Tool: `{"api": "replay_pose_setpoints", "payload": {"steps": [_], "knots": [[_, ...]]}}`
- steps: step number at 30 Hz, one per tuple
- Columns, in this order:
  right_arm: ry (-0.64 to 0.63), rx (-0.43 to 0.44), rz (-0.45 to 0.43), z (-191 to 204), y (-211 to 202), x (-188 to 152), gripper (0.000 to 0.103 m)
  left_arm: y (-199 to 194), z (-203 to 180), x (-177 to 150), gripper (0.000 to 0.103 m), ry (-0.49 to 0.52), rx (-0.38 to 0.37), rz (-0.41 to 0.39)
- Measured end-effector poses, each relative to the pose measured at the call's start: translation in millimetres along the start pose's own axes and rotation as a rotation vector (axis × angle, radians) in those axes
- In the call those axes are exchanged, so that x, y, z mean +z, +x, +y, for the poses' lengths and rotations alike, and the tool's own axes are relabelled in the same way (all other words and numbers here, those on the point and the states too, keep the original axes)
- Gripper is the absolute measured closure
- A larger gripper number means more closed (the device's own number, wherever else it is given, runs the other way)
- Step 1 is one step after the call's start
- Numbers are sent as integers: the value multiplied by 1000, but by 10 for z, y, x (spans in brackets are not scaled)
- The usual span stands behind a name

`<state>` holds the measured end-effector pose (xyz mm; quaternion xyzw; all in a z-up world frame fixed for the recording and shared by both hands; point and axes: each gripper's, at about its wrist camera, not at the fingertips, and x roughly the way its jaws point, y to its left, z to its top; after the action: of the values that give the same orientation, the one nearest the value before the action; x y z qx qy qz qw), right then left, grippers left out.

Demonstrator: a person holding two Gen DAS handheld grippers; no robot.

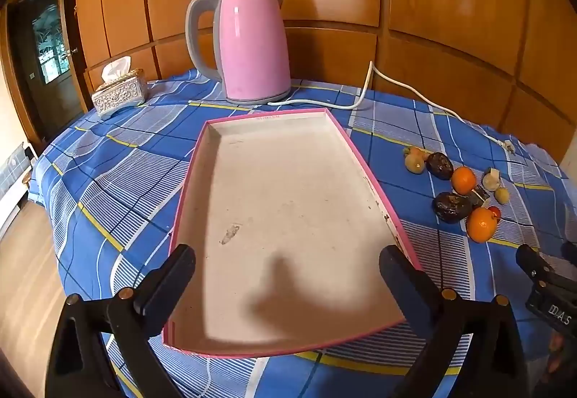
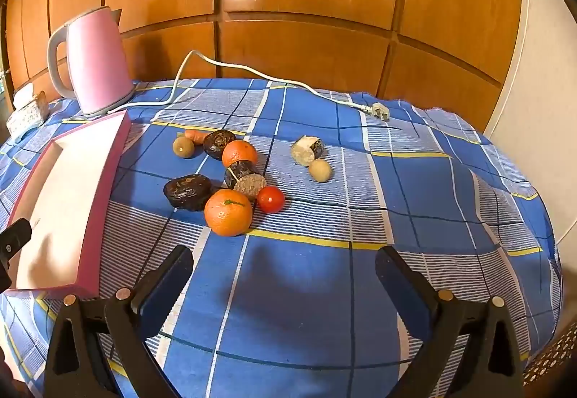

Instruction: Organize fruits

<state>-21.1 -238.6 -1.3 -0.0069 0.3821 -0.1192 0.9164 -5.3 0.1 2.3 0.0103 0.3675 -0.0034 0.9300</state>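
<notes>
Left gripper was spread wide, holding nothing, hovering over the near end of the tray. Tray was pink-rimmed, white inside, nothing in it, lying on the blue plaid cloth.

Right gripper was also spread wide, holding nothing, above bare cloth.

Fruit pile sat at 12 o'clock from the right gripper, at 3 o'clock from the tray:
- 2 oranges, near orange and far orange
- tomato just beside the near orange, at its 3 o'clock
- dark fruit at its 10 o'clock
- cut piece and small round fruit apart at 2 o'clock

Kettle stood at 12 o'clock beyond the tray, its cord trailing across the cloth to a loose plug. Tissue box was at the tray's 10 o'clock.
</notes>
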Motion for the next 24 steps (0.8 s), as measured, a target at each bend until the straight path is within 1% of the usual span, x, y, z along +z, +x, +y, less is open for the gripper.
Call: {"api": "replay_pose_setpoints", "payload": {"steps": [24], "knots": [[-2,16,-17,-6,-19,-25,0,-28,6,0,1,-5,-6,-4]]}}
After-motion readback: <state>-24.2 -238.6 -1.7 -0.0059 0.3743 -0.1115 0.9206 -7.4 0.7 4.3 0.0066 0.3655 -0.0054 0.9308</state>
